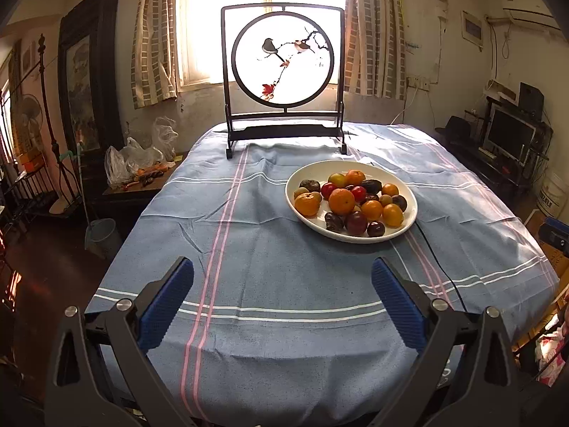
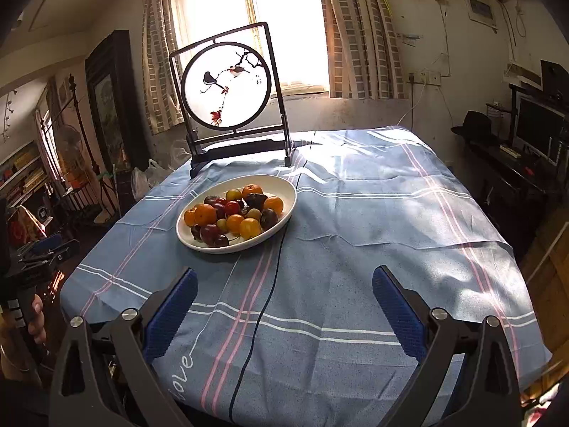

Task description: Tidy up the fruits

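Note:
A white oval plate [image 1: 409,192] sits on the blue striped tablecloth, right of centre in the left wrist view and left of centre in the right wrist view [image 2: 290,192]. It holds several oranges [image 1: 341,201] [image 2: 205,214], red and dark plums [image 1: 355,222] [image 2: 209,233] and small yellow-green fruits. My left gripper [image 1: 282,270] is open and empty, held above the table's near edge, well short of the plate. My right gripper [image 2: 284,277] is open and empty, near the front edge, to the right of the plate.
A dark-framed round bird screen [image 1: 284,71] [image 2: 227,92] stands at the table's far edge behind the plate. A thin black cable [image 2: 270,284] runs across the cloth from the plate toward me. A side table with plastic bags [image 1: 142,163] stands to the left.

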